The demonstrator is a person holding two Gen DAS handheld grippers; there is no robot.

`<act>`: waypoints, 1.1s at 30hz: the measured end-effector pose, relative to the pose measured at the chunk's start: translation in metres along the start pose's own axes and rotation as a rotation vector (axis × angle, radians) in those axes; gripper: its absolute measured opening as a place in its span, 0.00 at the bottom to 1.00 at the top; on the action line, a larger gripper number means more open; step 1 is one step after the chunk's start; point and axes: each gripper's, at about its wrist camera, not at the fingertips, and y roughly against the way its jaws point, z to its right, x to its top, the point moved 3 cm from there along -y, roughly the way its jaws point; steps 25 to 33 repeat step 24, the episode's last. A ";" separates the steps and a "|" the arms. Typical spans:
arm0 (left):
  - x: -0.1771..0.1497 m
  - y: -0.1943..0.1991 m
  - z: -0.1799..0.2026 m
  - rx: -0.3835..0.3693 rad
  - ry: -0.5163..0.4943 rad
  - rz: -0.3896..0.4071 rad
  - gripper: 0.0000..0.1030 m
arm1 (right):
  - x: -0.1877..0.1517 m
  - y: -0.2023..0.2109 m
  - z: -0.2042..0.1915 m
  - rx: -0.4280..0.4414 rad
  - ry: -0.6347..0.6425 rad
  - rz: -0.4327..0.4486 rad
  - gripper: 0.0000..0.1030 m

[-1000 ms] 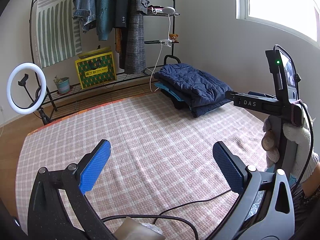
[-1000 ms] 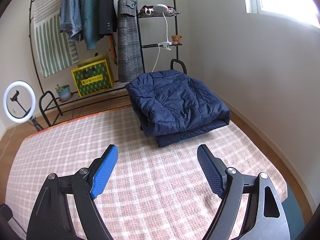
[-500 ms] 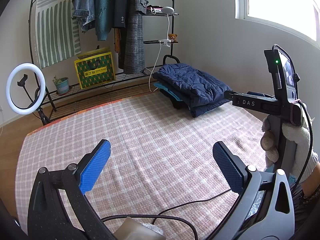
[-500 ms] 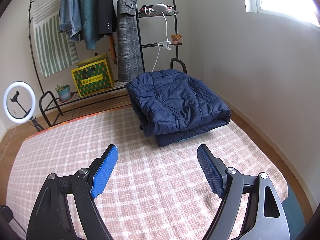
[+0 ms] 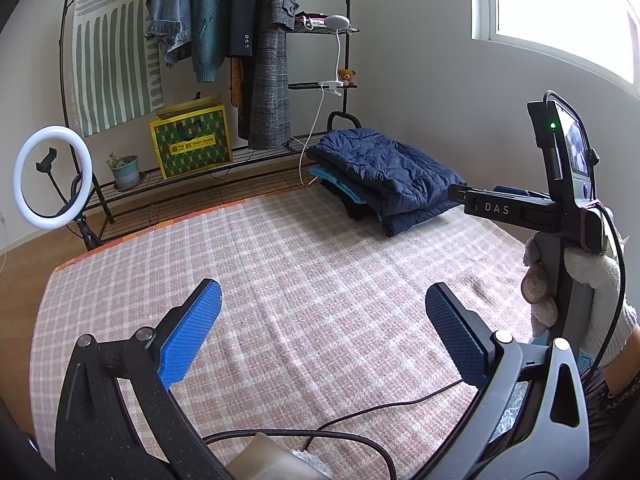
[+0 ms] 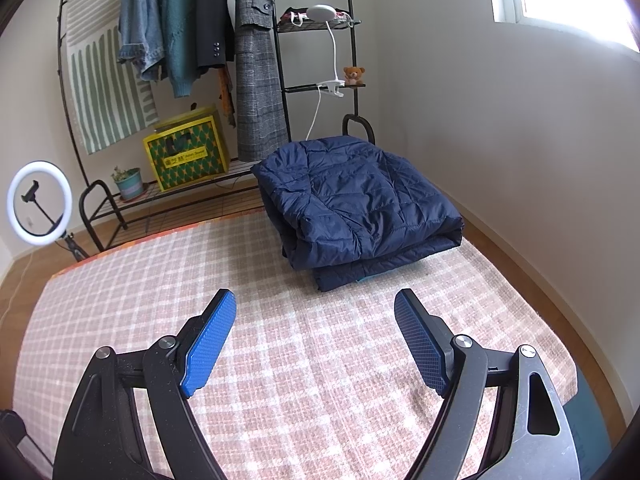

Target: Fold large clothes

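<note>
A folded navy quilted jacket (image 6: 356,208) lies on top of a stack of folded clothes at the far right corner of the pink checked rug (image 6: 320,360). It also shows in the left wrist view (image 5: 384,172), with teal and black layers under it. My right gripper (image 6: 316,336) is open and empty, above the rug just short of the stack. My left gripper (image 5: 320,328) is open and empty over the middle of the rug. The right gripper's body and gloved hand (image 5: 560,216) stand at the right of the left wrist view.
A black clothes rack (image 6: 256,60) with hanging jackets and a coat stands against the back wall. A yellow bag (image 6: 186,156) and potted plant (image 6: 130,182) sit on its low shelf. A ring light (image 6: 38,204) stands at left. A cable (image 5: 360,420) lies on the rug.
</note>
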 end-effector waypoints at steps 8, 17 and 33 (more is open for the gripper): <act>0.001 0.000 0.001 0.004 0.003 0.002 1.00 | -0.001 0.000 0.000 0.001 -0.004 -0.001 0.79; 0.001 0.001 0.004 -0.008 0.003 0.000 1.00 | -0.001 0.000 0.000 0.003 -0.007 -0.002 0.79; 0.001 0.001 0.002 -0.001 0.015 0.000 1.00 | -0.002 0.001 0.000 0.003 -0.010 -0.002 0.79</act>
